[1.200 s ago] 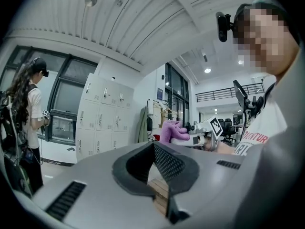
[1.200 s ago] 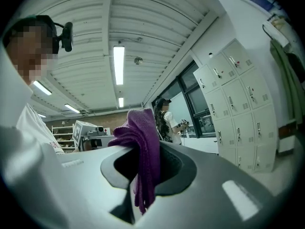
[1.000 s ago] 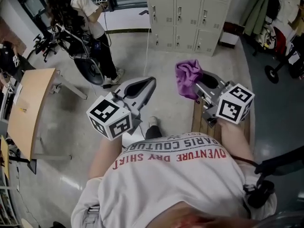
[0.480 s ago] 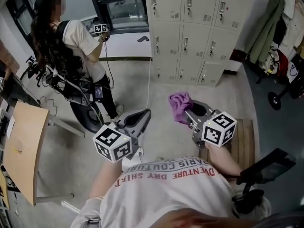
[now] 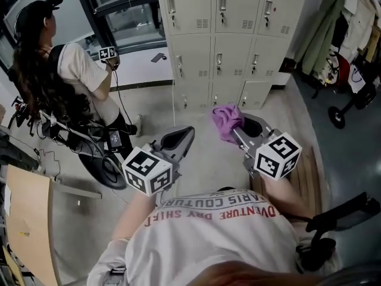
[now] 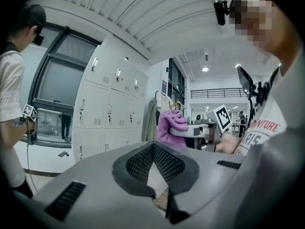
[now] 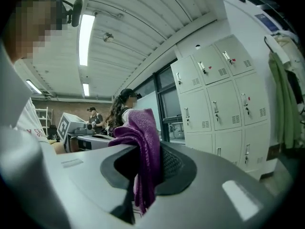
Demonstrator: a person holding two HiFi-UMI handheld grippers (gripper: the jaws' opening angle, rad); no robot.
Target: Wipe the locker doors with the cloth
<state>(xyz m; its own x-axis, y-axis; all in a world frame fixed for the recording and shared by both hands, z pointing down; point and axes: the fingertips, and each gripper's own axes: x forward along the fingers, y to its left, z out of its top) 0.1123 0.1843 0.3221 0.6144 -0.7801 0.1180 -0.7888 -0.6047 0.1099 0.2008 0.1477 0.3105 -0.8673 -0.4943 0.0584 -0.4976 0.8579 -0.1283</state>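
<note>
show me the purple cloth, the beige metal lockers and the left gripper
purple cloth (image 5: 228,121), head view, on its bunched middle
beige metal lockers (image 5: 238,52), head view, on the bare panel of a middle door
left gripper (image 5: 189,131), head view, at the tips of its closed jaws

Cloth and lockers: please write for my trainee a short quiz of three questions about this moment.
1. True or false: the right gripper is shut on the purple cloth.
2. Where is the cloth? A) pressed on a locker door; B) in the air, apart from the lockers; C) lying on the floor.
3. Fill in: the left gripper holds ____.
Key: 1 true; 2 B; 3 nothing, its jaws are together.
</note>
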